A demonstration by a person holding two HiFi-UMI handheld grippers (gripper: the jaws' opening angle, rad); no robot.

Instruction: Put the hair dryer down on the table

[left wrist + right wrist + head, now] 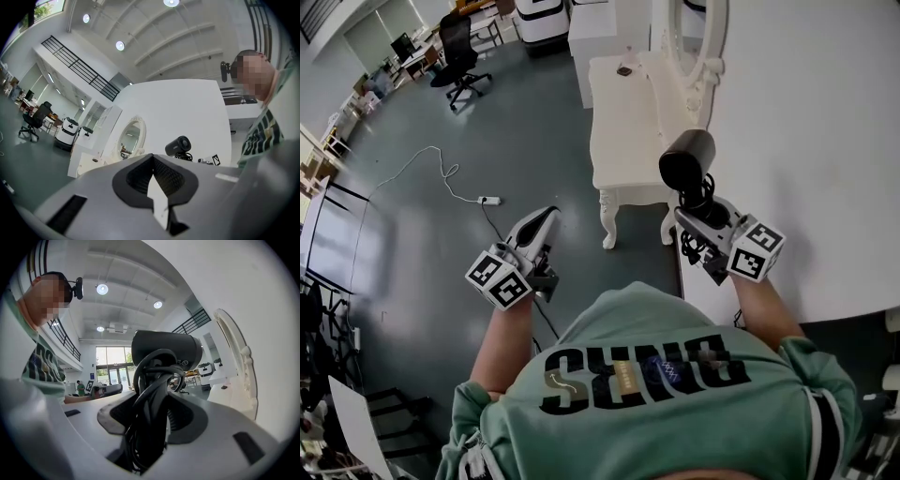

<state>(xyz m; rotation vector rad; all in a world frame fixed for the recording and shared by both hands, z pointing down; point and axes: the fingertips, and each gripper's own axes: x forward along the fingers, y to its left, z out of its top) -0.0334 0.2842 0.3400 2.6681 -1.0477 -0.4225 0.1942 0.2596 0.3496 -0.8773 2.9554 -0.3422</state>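
My right gripper (698, 217) is shut on the handle of a black hair dryer (687, 161), with the black cord wound round the handle. The dryer stands upright in the air, barrel on top, just short of the near end of the white dressing table (619, 141). In the right gripper view the handle and cord fill the gap between the jaws of the right gripper (150, 427), and the dryer's barrel (166, 350) sits above them. My left gripper (539, 230) hangs over the floor on the left, shut and with nothing in it. The left gripper view shows the left gripper (157, 187) and the hair dryer (178, 146) beyond it.
An oval mirror (689, 37) stands on the dressing table against a white wall (825, 169). A small dark object (624, 70) lies on the tabletop's far end. On the grey floor are a power strip (489, 200) with a white cable, and an office chair (457, 56) farther back.
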